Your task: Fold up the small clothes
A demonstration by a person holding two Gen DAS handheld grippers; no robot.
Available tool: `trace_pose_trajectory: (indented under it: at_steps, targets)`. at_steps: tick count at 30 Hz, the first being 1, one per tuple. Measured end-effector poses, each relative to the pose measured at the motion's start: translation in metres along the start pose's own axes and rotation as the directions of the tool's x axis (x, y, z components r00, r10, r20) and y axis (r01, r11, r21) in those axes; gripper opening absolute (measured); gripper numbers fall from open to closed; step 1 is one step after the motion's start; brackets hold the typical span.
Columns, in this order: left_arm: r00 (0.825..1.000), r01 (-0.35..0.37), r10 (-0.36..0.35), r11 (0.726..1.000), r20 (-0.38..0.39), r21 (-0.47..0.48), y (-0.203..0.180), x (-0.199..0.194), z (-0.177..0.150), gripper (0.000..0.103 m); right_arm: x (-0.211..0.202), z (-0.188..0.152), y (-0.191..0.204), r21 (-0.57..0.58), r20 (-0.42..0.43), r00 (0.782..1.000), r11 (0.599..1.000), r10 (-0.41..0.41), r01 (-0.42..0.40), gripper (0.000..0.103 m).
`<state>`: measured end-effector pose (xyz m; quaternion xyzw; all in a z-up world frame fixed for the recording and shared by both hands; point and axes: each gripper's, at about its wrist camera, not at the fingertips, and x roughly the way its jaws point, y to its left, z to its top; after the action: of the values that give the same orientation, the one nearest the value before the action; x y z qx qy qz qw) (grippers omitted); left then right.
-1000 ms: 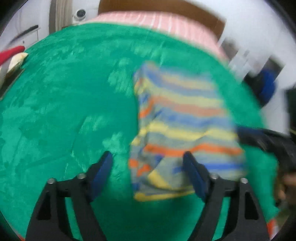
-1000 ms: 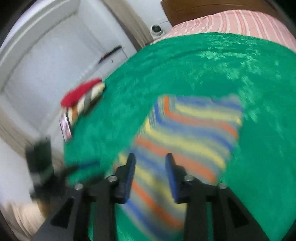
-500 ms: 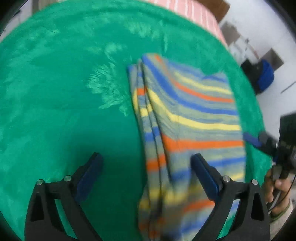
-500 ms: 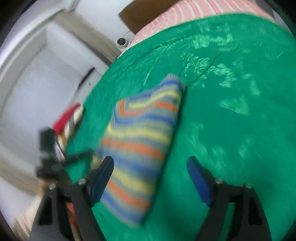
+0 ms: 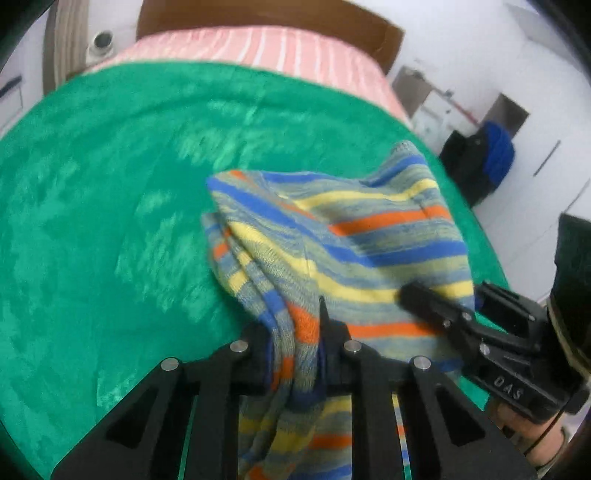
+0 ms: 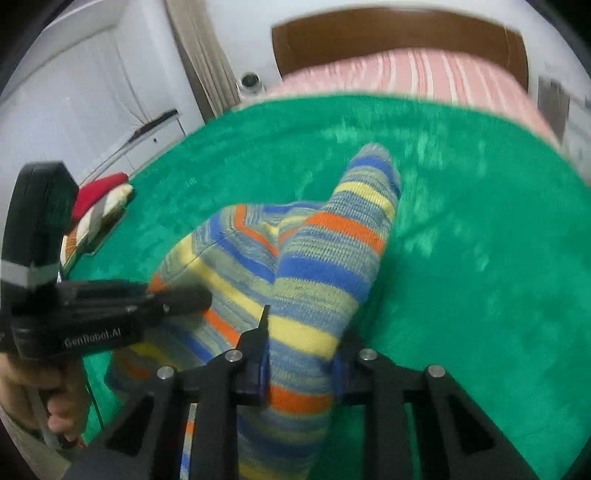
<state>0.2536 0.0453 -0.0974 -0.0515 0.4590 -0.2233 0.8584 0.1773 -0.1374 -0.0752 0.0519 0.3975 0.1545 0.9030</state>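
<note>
A small knitted garment [image 5: 369, 236] with blue, yellow, orange and grey stripes is lifted off a green blanket [image 5: 110, 221]. My left gripper [image 5: 295, 350] has its jaws closing, and bunched layers of the garment's near left edge are pinched between its pads. In the right wrist view the same striped garment [image 6: 325, 266] runs up between my right gripper [image 6: 299, 362], whose jaws are also closing, with the pads pressed on a thick fold of it. Each gripper shows in the other's view, the right gripper [image 5: 436, 306] at the right and the left gripper [image 6: 177, 299] at the left.
The green blanket [image 6: 480, 295] covers a bed with pink striped bedding [image 5: 258, 48] and a brown headboard [image 6: 369, 33] behind. A red and striped pile [image 6: 99, 199] lies off the blanket's left edge. A dark bag with a blue item [image 5: 487, 162] stands at the right. A hand [image 6: 55, 398] holds the left gripper.
Both grippers stood wide open over the flat garment half a second ago. Now both have closed on its near edge and raised it, so the cloth bunches and hangs.
</note>
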Motion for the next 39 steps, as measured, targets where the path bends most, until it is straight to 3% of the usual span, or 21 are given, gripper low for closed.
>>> trace_pose_trajectory:
  at_steps: [1, 2, 3, 4, 5, 6, 7, 8, 9, 10, 11, 12, 14, 16, 17, 19, 23, 25, 27, 34, 39]
  targets:
    - [1.000, -0.009, 0.009, 1.000, 0.007, 0.023, -0.008, -0.001, 0.002, 0.021, -0.008, 0.005, -0.005, 0.002, 0.013, 1.000, 1.000, -0.006, 0.006, 0.026]
    - [1.000, -0.023, 0.023, 0.999, 0.003, 0.042, -0.014, 0.005, 0.004, 0.031, -0.012, 0.008, -0.011, 0.009, 0.021, 1.000, 1.000, -0.014, 0.014, 0.026]
    - [0.999, -0.046, 0.047, 0.997, -0.008, 0.058, -0.018, 0.012, 0.003, 0.049, -0.016, 0.011, -0.022, 0.027, 0.030, 0.999, 0.999, -0.022, 0.021, 0.027]
    - [0.995, -0.094, 0.096, 0.993, -0.020, 0.077, -0.022, 0.020, -0.001, 0.057, -0.016, 0.014, -0.032, 0.044, 0.024, 0.999, 0.999, -0.026, 0.025, 0.029]
    - [0.990, -0.137, 0.139, 0.986, -0.016, 0.092, -0.022, 0.021, -0.008, 0.064, -0.015, 0.013, -0.043, 0.062, 0.004, 0.999, 0.997, -0.039, 0.039, 0.041]
    - [0.985, -0.174, 0.175, 0.979, -0.001, 0.108, -0.024, 0.020, -0.011, 0.064, -0.017, 0.011, -0.048, 0.076, -0.013, 0.998, 0.995, -0.059, 0.060, 0.068]
    - [0.977, -0.214, 0.212, 0.968, 0.030, 0.129, -0.026, 0.014, -0.019, 0.065, -0.024, 0.003, -0.061, 0.101, -0.030, 0.995, 0.990, -0.095, 0.097, 0.081]
    - [0.968, -0.252, 0.245, 0.957, 0.064, 0.146, -0.028, 0.007, -0.027, 0.070, -0.033, -0.005, -0.068, 0.111, -0.025, 0.992, 0.986, -0.120, 0.122, 0.091]
    - [0.956, -0.287, 0.274, 0.944, 0.101, 0.160, -0.033, -0.002, -0.033, 0.079, -0.041, -0.009, -0.072, 0.111, -0.022, 0.990, 0.984, -0.141, 0.142, 0.091]
    - [0.937, -0.335, 0.308, 0.927, 0.166, 0.169, -0.042, -0.019, -0.042, 0.086, -0.053, -0.017, -0.075, 0.098, -0.025, 0.983, 0.978, -0.182, 0.184, 0.091]
    - [0.922, -0.363, 0.327, 0.917, 0.208, 0.167, -0.046, -0.029, -0.046, 0.099, -0.062, -0.023, -0.074, 0.084, -0.027, 0.977, 0.973, -0.211, 0.213, 0.092]
    - [0.898, -0.398, 0.349, 0.904, 0.269, 0.157, -0.052, -0.044, -0.051, 0.103, -0.077, -0.031, -0.075, 0.069, -0.027, 0.971, 0.968, -0.239, 0.240, 0.092]
    - [0.836, -0.463, 0.386, 0.877, 0.389, 0.125, -0.068, -0.076, -0.064, 0.103, -0.111, -0.044, -0.062, 0.052, 0.021, 0.958, 0.957, -0.286, 0.285, 0.092]
    - [0.799, -0.511, 0.442, 0.857, 0.407, 0.072, -0.081, -0.103, -0.077, 0.103, -0.148, -0.052, -0.058, 0.062, 0.096, 0.941, 0.945, -0.325, 0.321, 0.094]
    - [0.802, -0.507, 0.448, 0.860, 0.396, 0.053, -0.084, -0.114, -0.082, 0.103, -0.174, -0.059, -0.049, 0.091, 0.148, 0.923, 0.934, -0.355, 0.344, 0.100]
    - [0.826, -0.466, 0.416, 0.884, 0.381, 0.045, -0.090, -0.132, -0.087, 0.103, -0.200, -0.065, -0.038, 0.144, 0.193, 0.903, 0.921, -0.384, 0.361, 0.103]
    - [0.878, -0.412, 0.382, 0.910, 0.288, 0.046, -0.097, -0.150, -0.098, 0.103, -0.237, -0.080, -0.029, 0.193, 0.215, 0.907, 0.926, -0.362, 0.324, 0.103]
    - [0.888, -0.387, 0.363, 0.922, 0.283, 0.029, -0.100, -0.165, -0.106, 0.103, -0.255, -0.085, -0.023, 0.201, 0.244, 0.904, 0.930, -0.352, 0.308, 0.103]
    - [0.889, -0.379, 0.358, 0.925, 0.285, 0.018, -0.104, -0.175, -0.110, 0.103, -0.263, -0.086, -0.014, 0.176, 0.248, 0.902, 0.932, -0.355, 0.318, 0.103]
    - [0.871, -0.425, 0.394, 0.904, 0.293, 0.049, -0.125, -0.181, -0.115, 0.103, -0.267, -0.091, 0.017, 0.100, 0.201, 0.916, 0.938, -0.346, 0.332, 0.103]
    - [0.864, -0.447, 0.415, 0.893, 0.284, 0.057, -0.128, -0.181, -0.119, 0.103, -0.267, -0.093, 0.029, 0.095, 0.189, 0.910, 0.929, -0.370, 0.358, 0.103]
